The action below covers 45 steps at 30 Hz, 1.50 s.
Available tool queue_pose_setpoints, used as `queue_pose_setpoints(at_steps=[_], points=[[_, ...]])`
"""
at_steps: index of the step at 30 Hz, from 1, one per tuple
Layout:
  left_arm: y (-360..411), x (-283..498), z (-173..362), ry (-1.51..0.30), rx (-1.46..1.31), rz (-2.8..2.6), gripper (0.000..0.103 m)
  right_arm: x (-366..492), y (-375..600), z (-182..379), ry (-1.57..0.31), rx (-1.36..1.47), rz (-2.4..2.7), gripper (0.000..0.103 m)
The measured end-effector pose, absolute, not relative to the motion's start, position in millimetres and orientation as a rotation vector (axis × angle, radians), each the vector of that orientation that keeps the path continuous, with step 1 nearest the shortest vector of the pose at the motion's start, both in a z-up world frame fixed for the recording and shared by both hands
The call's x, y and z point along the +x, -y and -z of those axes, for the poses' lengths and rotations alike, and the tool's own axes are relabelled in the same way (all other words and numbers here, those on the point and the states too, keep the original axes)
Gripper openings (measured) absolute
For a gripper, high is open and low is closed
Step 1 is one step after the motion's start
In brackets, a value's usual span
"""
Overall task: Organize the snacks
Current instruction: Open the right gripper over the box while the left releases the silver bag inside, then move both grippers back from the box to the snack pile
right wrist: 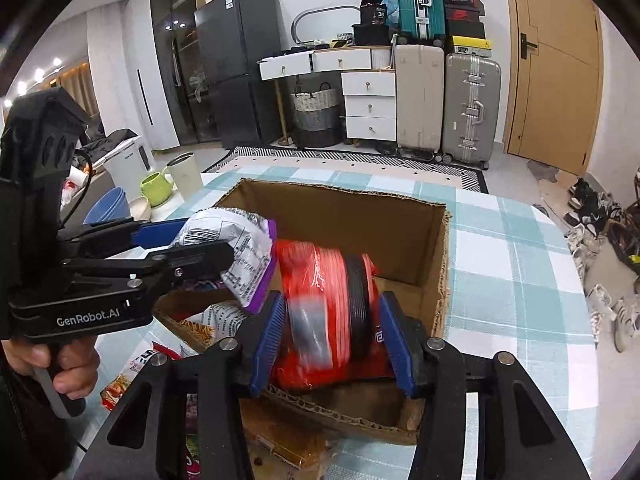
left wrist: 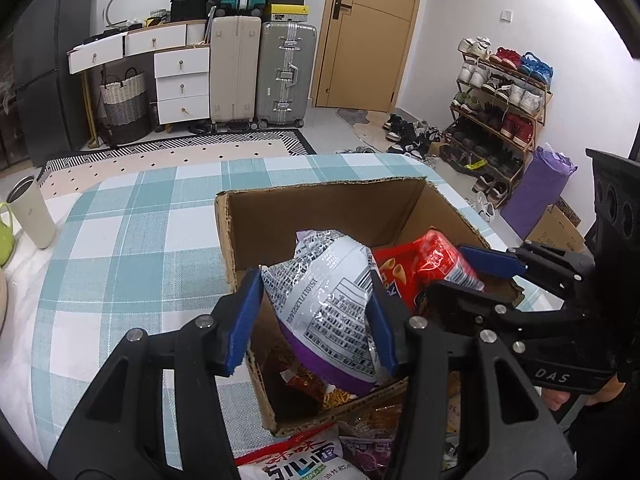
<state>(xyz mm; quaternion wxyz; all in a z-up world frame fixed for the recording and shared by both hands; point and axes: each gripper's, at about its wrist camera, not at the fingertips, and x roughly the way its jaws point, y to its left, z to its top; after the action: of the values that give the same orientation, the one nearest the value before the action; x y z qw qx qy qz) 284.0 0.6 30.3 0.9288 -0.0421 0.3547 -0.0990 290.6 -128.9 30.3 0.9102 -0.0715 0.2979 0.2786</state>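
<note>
An open cardboard box (left wrist: 320, 204) stands on the checked tablecloth; it also shows in the right wrist view (right wrist: 344, 208). My left gripper (left wrist: 316, 312) is shut on a silver and purple snack bag (left wrist: 328, 300) and holds it over the box's left half; the bag also shows in the right wrist view (right wrist: 236, 248). My right gripper (right wrist: 332, 332) is shut on a red snack bag (right wrist: 320, 288) over the box's near right part. In the left wrist view the red bag (left wrist: 424, 264) sits between the right gripper's blue pads (left wrist: 488, 260). More snacks lie in the box bottom.
Several snack packets (left wrist: 292, 460) lie on the table in front of the box. A white tumbler (left wrist: 32, 216), a green mug (right wrist: 156, 188) and bowls (right wrist: 112, 204) stand at the table's left. Suitcases, drawers, a fridge and a shoe rack (left wrist: 500, 108) stand beyond.
</note>
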Motion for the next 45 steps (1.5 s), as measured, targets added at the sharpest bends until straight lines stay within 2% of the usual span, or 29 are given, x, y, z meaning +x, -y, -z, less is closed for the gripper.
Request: queue_pose_setpoints(at_steps=[1, 3, 4, 5, 6, 7, 10, 11, 12, 24, 45], points=[[0.1, 283.2, -31.3, -0.725, -0.078, 0.199, 0.049, 290.2, 130.9, -32.2, -0.61, -0.139, -0.581, 0.058], [1.3, 280.6, -33.4, -0.729, -0.074, 0.201, 0.055, 285.2, 137.6, -36.9, -0.591, -0.118, -0.584, 0.078], [1.3, 278.8, -35.2, -0.73, -0.078, 0.202, 0.058, 281.3, 142.1, -40.3, -0.583, -0.102, -0.588, 0.082], [1.0, 276.4, -37.4, -0.729, -0.084, 0.211, 0.063, 278.3, 146.1, -42.5, -0.576, -0.093, -0.578, 0.09], [0.3, 273.3, -40.0, -0.726, -0.089, 0.213, 0.076, 274.8, 151.0, -44.6, -0.571, -0.086, -0.564, 0.098], [-0.9, 269.2, -43.4, -0.718, -0.094, 0.2, 0.082, 272.0, 155.4, -46.6, -0.57, -0.08, -0.552, 0.101], [-5.2, 256.2, -53.3, -0.704, -0.104, 0.191, 0.088, 262.5, 167.1, -50.6, -0.571, -0.067, -0.525, 0.102], [-6.4, 252.2, -55.6, -0.704, -0.105, 0.186, 0.097, 259.7, 171.2, -51.1, -0.577, -0.061, -0.518, 0.102], [-7.7, 247.2, -57.8, -0.703, -0.104, 0.173, 0.102, 256.9, 174.9, -50.8, -0.584, -0.053, -0.513, 0.102], [-27.3, 180.4, -62.4, -0.728, -0.108, 0.099, 0.102, 212.9, 196.9, -31.8, -0.649, -0.014, -0.478, 0.102], [-36.6, 124.3, -35.4, -0.804, -0.132, 0.043, 0.102, 168.7, 185.0, 5.4, -0.753, -0.067, -0.507, 0.102]])
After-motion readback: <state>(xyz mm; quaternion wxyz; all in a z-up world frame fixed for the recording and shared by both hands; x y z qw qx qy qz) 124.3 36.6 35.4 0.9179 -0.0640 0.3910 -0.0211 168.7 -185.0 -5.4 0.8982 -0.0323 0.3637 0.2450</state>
